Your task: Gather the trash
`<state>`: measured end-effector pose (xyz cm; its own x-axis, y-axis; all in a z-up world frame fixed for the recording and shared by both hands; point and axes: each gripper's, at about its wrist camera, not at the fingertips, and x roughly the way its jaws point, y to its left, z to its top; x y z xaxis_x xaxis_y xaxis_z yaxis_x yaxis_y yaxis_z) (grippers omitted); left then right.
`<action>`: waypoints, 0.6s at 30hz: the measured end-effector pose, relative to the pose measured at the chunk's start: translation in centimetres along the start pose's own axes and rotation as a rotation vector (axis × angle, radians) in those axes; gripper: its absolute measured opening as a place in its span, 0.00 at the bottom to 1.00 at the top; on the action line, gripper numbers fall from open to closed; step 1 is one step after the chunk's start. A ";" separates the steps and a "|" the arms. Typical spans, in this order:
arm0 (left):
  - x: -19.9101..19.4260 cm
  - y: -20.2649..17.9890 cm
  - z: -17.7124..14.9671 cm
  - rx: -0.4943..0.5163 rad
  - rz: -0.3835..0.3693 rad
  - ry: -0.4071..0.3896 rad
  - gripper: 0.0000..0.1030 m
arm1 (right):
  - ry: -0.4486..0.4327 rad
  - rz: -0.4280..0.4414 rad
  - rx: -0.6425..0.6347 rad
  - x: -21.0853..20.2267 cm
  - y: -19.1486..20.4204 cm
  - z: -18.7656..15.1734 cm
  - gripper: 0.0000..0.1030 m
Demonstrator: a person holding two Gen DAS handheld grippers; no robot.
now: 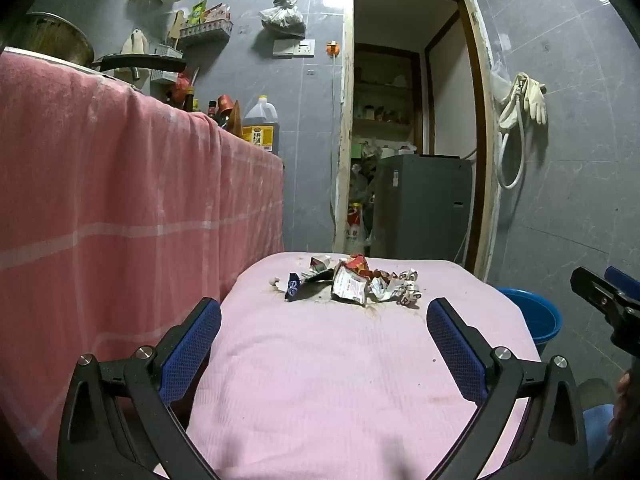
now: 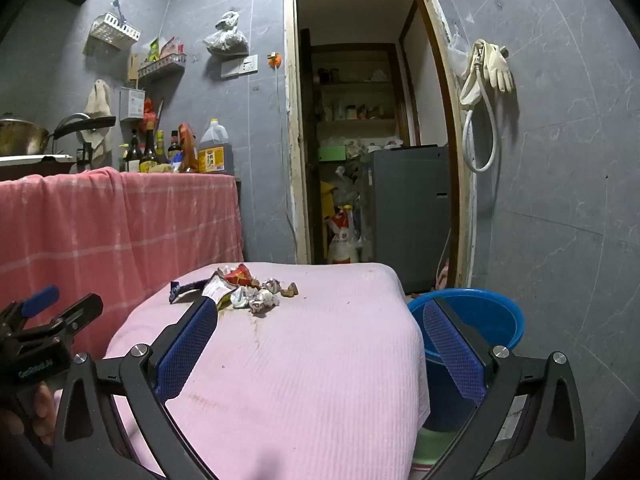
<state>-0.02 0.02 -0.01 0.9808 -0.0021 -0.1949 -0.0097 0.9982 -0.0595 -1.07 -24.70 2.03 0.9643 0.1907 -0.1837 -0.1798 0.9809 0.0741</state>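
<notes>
A pile of trash (image 1: 354, 282) lies at the far end of a table under a pink cloth (image 1: 320, 360): crumpled snack wrappers, a dark blue wrapper (image 1: 294, 286) and balled paper. It also shows in the right wrist view (image 2: 244, 286), with small nut shells (image 2: 290, 290) beside it. My left gripper (image 1: 324, 334) is open and empty, well short of the pile. My right gripper (image 2: 320, 334) is open and empty, also short of the pile. A blue bucket (image 2: 488, 316) stands on the floor right of the table; it also shows in the left wrist view (image 1: 536, 312).
A counter draped with a salmon-pink cloth (image 1: 120, 208) stands on the left, with bottles and an oil jug (image 1: 260, 124) on it. An open doorway (image 2: 360, 152) with a grey appliance (image 2: 408, 216) is straight ahead. Gloves and a hose (image 2: 484, 92) hang on the right wall.
</notes>
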 end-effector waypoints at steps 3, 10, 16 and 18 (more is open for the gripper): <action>0.0 0.1 0.0 -0.001 -0.003 0.004 0.98 | -0.004 0.000 -0.001 0.0 0.0 0.0 1.00; 0.5 0.6 -0.2 0.000 -0.009 0.016 0.98 | -0.003 0.001 -0.003 0.0 0.0 0.1 1.00; 0.5 0.1 -0.2 0.006 -0.002 0.019 0.98 | -0.002 0.001 0.002 0.0 -0.1 0.0 1.00; 0.5 0.0 -0.2 0.007 -0.003 0.019 0.98 | -0.002 0.001 0.002 0.0 -0.1 0.0 1.00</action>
<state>0.40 0.05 -0.34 0.9770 -0.0059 -0.2130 -0.0056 0.9985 -0.0536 -1.07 -24.77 1.99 0.9645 0.1915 -0.1817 -0.1803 0.9806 0.0764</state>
